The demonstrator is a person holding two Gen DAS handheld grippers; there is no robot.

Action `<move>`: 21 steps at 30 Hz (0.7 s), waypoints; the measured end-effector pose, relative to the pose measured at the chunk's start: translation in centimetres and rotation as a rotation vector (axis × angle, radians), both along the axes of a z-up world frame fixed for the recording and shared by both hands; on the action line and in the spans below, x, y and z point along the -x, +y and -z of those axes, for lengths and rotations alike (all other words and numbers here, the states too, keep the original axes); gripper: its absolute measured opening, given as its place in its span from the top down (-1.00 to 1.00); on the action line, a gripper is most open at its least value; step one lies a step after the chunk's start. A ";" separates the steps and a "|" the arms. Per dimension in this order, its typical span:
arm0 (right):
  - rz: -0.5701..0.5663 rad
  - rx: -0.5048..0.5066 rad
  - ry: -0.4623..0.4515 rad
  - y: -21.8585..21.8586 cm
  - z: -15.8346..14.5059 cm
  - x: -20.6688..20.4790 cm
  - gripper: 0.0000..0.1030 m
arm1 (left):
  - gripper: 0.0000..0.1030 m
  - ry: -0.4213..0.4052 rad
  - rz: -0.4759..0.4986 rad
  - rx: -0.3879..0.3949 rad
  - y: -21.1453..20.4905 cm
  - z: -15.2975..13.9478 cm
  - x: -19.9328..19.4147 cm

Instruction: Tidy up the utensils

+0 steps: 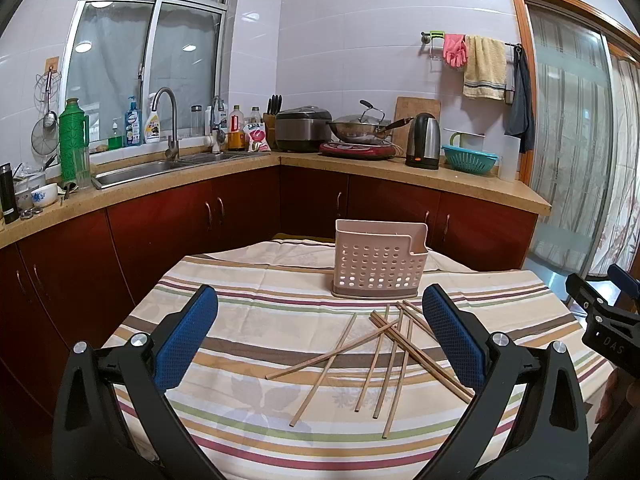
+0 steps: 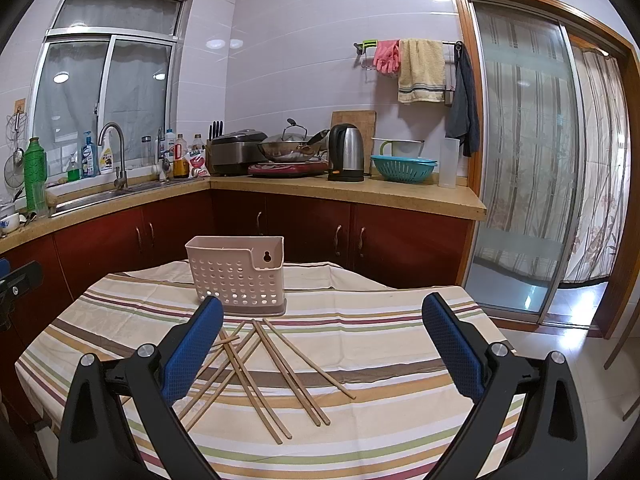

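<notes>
since all the chopsticks lie scattered on the striped surface just before the holder, which looks empty, nothing is sorted yet; left tongs and right tongs both wide open, holding nothing.

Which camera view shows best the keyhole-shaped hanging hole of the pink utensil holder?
The right wrist view: the hanging hole faces that camera on the pink utensil holder. In the left wrist view the holder is visible, but the hole is not.
</notes>
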State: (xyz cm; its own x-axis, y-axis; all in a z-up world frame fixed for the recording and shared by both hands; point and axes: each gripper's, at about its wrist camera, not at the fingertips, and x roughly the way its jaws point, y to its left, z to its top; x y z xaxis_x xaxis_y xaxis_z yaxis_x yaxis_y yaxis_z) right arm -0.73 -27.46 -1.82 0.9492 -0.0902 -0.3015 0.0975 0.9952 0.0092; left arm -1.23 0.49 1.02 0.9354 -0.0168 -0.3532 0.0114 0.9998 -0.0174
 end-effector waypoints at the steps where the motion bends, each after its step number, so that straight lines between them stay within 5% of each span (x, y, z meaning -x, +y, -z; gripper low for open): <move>1: -0.001 -0.001 0.001 0.0 0.0 0.0 -0.89 | -0.94 0.001 0.000 0.000 0.0 0.0 0.0; 21: -0.002 -0.001 0.000 0.1 0.0 0.0 -0.89 | -0.94 0.002 0.002 0.004 0.2 0.3 0.0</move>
